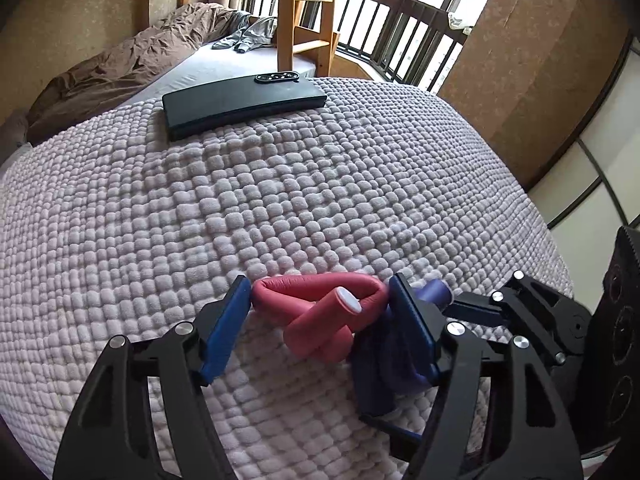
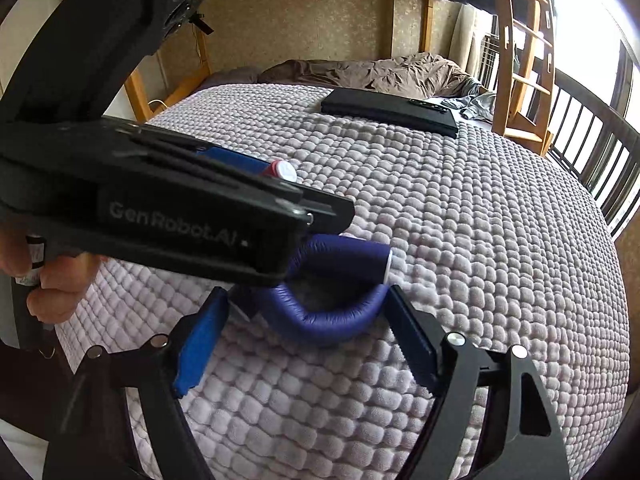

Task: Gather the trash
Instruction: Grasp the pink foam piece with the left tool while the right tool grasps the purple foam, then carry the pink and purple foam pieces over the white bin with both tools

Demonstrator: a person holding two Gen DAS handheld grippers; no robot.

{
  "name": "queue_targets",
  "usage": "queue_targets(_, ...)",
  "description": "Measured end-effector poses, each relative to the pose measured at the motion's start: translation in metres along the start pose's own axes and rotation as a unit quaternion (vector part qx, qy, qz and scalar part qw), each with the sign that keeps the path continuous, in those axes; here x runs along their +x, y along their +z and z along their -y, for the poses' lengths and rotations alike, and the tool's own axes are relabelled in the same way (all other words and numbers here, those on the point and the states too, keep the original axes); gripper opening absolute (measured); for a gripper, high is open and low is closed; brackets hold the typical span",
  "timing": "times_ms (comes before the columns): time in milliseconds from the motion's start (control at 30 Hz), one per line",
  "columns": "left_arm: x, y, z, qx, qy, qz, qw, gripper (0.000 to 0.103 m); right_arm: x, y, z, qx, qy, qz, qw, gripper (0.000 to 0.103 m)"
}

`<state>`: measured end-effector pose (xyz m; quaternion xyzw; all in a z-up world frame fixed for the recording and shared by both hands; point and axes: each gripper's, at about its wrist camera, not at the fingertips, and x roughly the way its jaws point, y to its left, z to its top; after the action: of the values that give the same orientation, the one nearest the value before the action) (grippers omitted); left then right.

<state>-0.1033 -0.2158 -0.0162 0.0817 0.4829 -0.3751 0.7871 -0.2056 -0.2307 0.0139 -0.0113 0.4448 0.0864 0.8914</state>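
Note:
A red bendy foam roller (image 1: 320, 312), twisted into a loop with a white end cap, lies on the pale knobbly bed cover (image 1: 280, 184). My left gripper (image 1: 318, 300) has its blue pads touching both sides of the loop. A purple bendy foam roller (image 2: 332, 320) lies just to its right; it shows in the left wrist view (image 1: 384, 360) behind the left gripper's right finger. My right gripper (image 2: 308, 312) has its pads against both sides of the purple loop. The left gripper's black body (image 2: 180, 208) crosses above it, hiding part of the red roller (image 2: 282, 170).
A black phone (image 1: 244, 102) lies camera side up further up the bed (image 2: 388, 112). Beyond it lie a brown duvet (image 1: 120, 64), a grey garment (image 1: 248, 36) and a wooden ladder (image 1: 304, 16). The bed's right edge runs along a dark railing (image 2: 592, 148).

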Motion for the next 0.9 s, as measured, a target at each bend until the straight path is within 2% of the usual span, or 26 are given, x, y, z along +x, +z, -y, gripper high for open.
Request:
queue_targets(300,-0.006,-0.004,0.002,0.008,0.018,0.004,0.9998,0.071,-0.019,-0.010,0.002,0.018,0.000,0.001,1.000,0.078)
queue_targets(667,-0.023,-0.014,-0.006,-0.008,0.014,0.001,0.9999,0.071,-0.037,-0.017,0.015,0.051,-0.007,0.003,0.999,0.078)
queue_targets(900,-0.015,-0.021,0.005,0.019,0.035,-0.003,0.9992,0.072,-0.034,-0.022,0.012,0.042,-0.024,-0.005,0.999,0.078)
